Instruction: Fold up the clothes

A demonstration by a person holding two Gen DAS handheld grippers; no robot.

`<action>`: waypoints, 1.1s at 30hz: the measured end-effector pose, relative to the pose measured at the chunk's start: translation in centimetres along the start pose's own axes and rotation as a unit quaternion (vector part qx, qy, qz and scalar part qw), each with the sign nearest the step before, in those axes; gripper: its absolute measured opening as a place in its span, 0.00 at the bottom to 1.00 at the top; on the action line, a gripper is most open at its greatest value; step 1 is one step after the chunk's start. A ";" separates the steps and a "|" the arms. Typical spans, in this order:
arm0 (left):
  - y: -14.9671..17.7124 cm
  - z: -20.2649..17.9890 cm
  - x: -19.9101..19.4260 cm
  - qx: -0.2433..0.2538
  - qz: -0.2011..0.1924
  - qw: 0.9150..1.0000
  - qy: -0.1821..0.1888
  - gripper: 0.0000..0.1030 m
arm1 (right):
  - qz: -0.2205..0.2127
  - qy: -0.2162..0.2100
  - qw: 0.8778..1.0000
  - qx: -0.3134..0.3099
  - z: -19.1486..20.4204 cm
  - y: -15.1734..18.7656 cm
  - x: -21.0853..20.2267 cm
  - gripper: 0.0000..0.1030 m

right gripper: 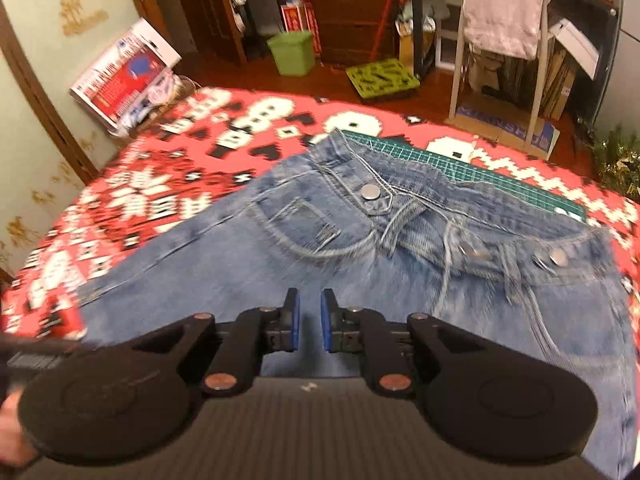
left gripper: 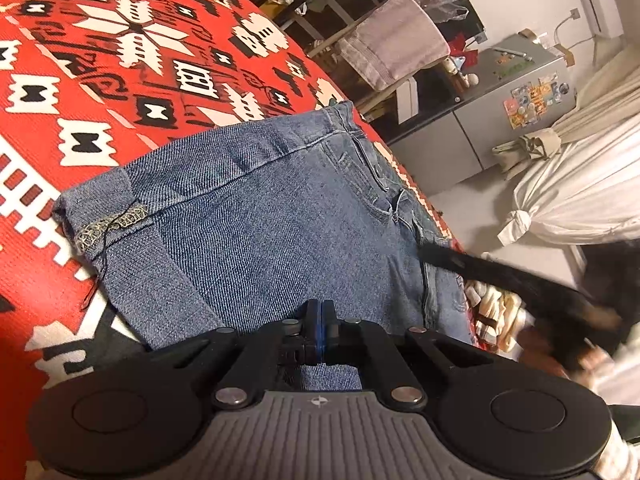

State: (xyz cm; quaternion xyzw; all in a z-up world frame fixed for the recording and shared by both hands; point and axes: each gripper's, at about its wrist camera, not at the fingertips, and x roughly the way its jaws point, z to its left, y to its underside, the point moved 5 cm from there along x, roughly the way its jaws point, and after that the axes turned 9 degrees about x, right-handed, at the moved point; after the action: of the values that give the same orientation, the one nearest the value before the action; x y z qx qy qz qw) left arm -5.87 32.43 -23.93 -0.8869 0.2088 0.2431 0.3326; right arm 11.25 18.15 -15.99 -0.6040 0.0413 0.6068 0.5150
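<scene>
we see the jeans point(left gripper: 260, 208) folded flat on the red, white and black patterned blanket point(left gripper: 100, 60), a leg hem with pale stitching lying toward the left in the left wrist view. our left gripper point(left gripper: 319, 330) has its blue pads pressed together right over the denim; we cannot tell if any cloth is caught between them. our right gripper point(right gripper: 310, 322) hangs above the jeans near the waistband point(right gripper: 420, 200), its pads parted by a narrow gap with nothing in it. a green cutting mat point(right gripper: 460, 168) peeks out beyond the waistband. the metal buttons and the stickers on the grey cabinet point(left gripper: 520, 100) carry no writing we can read.
</scene>
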 end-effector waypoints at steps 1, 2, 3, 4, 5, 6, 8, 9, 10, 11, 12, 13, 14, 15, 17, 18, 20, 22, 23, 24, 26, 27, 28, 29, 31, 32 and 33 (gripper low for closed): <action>0.0 -0.2 -0.2 0.002 0.000 1.000 -0.007 0.01 | -0.005 -0.002 1.000 0.002 0.1 0.7 -1.4 0.11; 0.1 -0.5 -0.3 0.006 0.000 1.000 -0.010 0.01 | -0.006 0.001 1.000 0.012 -0.3 1.6 -2.7 0.11; 0.1 -0.8 -0.5 0.007 0.000 1.000 -0.008 0.01 | -0.006 0.003 1.000 0.022 -0.7 2.6 -4.0 0.11; 0.2 -1.2 -0.7 0.009 0.000 1.000 -0.002 0.01 | -0.006 0.006 0.999 0.032 -1.1 3.6 -5.2 0.11; 0.3 -1.6 -0.9 0.011 -0.001 1.000 0.005 0.01 | 0.000 0.009 0.999 0.043 -1.6 5.0 -6.1 0.11; 0.5 -2.2 -1.3 0.016 -0.001 1.000 0.012 0.01 | 0.006 0.013 0.998 0.054 -2.2 6.3 -7.0 0.12; 1.2 -3.7 -1.6 0.028 0.006 0.999 0.025 0.01 | 0.014 0.020 0.997 0.072 -3.1 9.1 -8.2 0.13; 1.6 -4.4 -1.7 0.033 0.011 0.999 0.034 0.01 | 0.020 0.021 0.996 0.082 -3.3 10.5 -8.5 0.13; 2.3 -5.3 -1.6 0.033 0.022 0.998 0.048 0.01 | 0.027 0.021 0.995 0.092 -3.5 11.9 -8.8 0.13; 3.1 -6.2 -1.3 0.038 0.035 0.997 0.057 0.01 | 0.031 0.019 0.994 0.102 -3.6 13.2 -8.9 0.13; 3.9 -7.0 -1.0 0.043 0.048 0.996 0.065 0.01 | 0.033 0.019 0.994 0.105 -3.5 14.2 -8.9 0.13; 4.8 -7.7 -0.6 0.054 0.065 0.994 0.065 0.01 | 0.035 0.020 0.993 0.107 -3.5 15.1 -8.9 0.13; 5.7 -8.5 -0.1 0.067 0.082 0.992 0.064 0.01 | 0.032 0.021 0.994 0.106 -3.3 15.9 -9.0 0.13; 6.6 -9.1 0.3 0.079 0.095 0.991 0.060 0.01 | 0.029 0.023 0.994 0.104 -3.1 16.7 -9.0 0.12; 7.8 -10.1 0.8 0.091 0.116 0.987 0.065 0.01 | 0.016 0.024 0.995 0.099 -2.8 17.7 -9.5 0.12; 8.2 -10.5 0.9 0.096 0.123 0.986 0.065 0.01 | 0.009 0.025 0.995 0.097 -2.6 18.2 -9.8 0.12; 8.9 -11.0 1.1 0.105 0.130 0.984 0.060 0.01 | -0.004 0.027 0.995 0.091 -2.3 19.2 -10.4 0.12; 9.2 -11.2 1.3 0.113 0.134 0.983 0.050 0.01 | -0.014 0.032 0.996 0.079 -2.0 19.9 -10.9 0.12; 9.2 -11.2 1.4 0.117 0.135 0.983 0.043 0.01 | -0.017 0.036 0.997 0.071 -1.7 20.1 -11.1 0.12; 9.4 -11.2 1.4 0.120 0.135 0.983 0.040 0.01 | -0.021 0.039 0.997 0.065 -1.4 20.5 -11.4 0.12; 9.4 -11.2 1.1 0.118 0.133 0.983 0.041 0.01 | -0.023 0.036 0.997 0.068 -1.4 20.9 -11.7 0.12; 9.4 -11.1 0.9 0.115 0.132 0.984 0.043 0.01 | -0.024 0.034 0.997 0.070 -1.4 21.1 -11.9 0.12; 9.4 -11.1 0.8 0.112 0.131 0.984 0.045 0.01 | -0.019 0.029 0.996 0.083 -1.7 21.1 -12.0 0.12; 9.4 -11.1 0.6 0.109 0.130 0.984 0.047 0.01 | -0.014 0.023 0.995 0.096 -2.0 21.2 -12.2 0.12; 9.2 -11.0 -0.1 0.104 0.117 0.986 0.052 0.01 | -0.031 0.021 0.993 0.111 -2.4 20.8 -12.9 0.13; 8.9 -11.0 -0.4 0.105 0.107 0.987 0.050 0.02 | -0.044 0.023 0.992 0.113 -2.6 20.5 -13.3 0.13; 8.5 -10.8 -0.6 0.105 0.098 0.989 0.044 0.03 | -0.057 0.027 0.991 0.114 -2.8 20.0 -13.7 0.13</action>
State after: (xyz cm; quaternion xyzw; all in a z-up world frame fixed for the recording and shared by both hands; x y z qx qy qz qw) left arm -7.75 19.16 -20.57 -0.8318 0.3339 0.2122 0.3894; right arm -3.91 -0.97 -17.56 -0.5589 0.0896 0.5511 0.6131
